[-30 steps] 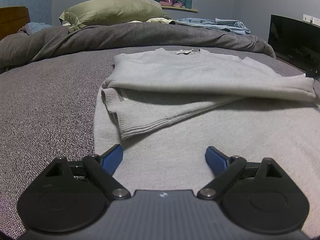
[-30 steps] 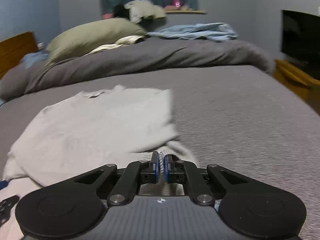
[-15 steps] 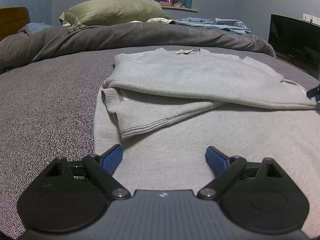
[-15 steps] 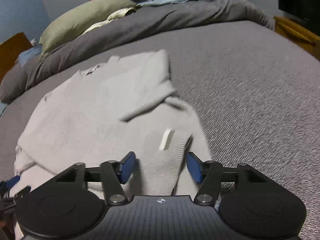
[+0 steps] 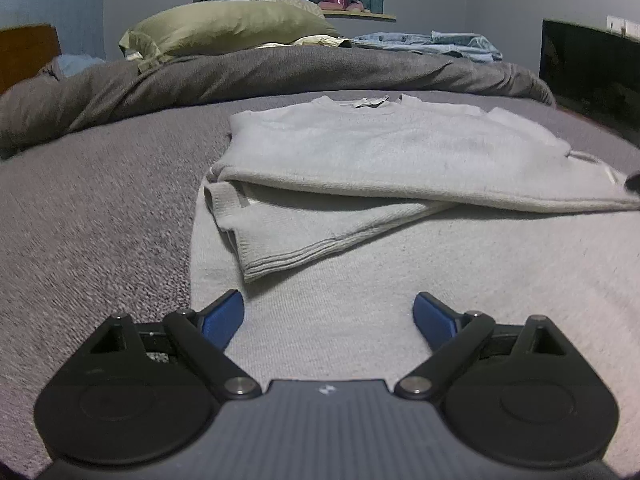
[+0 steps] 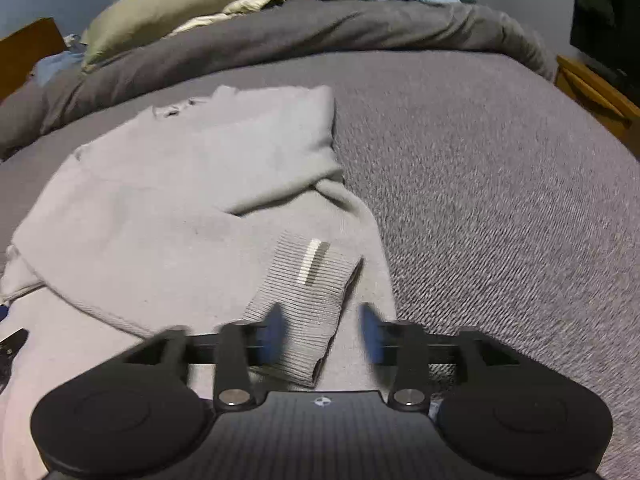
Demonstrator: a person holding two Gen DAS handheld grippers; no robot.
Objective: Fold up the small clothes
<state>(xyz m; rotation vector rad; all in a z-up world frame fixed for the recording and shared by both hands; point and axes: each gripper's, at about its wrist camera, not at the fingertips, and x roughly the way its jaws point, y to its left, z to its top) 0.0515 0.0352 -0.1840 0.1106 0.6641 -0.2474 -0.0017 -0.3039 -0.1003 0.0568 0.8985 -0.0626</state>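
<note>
A light grey sweater [image 5: 360,152] lies flat on the grey bed cover, both sleeves folded across its body; it also shows in the right wrist view [image 6: 192,184]. The left sleeve's ribbed cuff [image 5: 280,256] lies just ahead of my left gripper [image 5: 328,316], which is open and empty over the sweater's lower part. My right gripper [image 6: 320,332] is open and empty, its blurred fingers on either side of the right sleeve's ribbed cuff [image 6: 308,300], which lies flat on the sweater.
A rumpled dark grey duvet [image 5: 280,76] runs across the back of the bed, with an olive pillow [image 5: 224,28] and blue clothes [image 5: 432,40] behind it. A black TV [image 5: 592,68] stands on a wooden stand [image 6: 596,96] at the right.
My right gripper held the sleeve cuff shut, then opened and let it drop onto the sweater, and has drawn back a little. The left gripper has stayed still.
</note>
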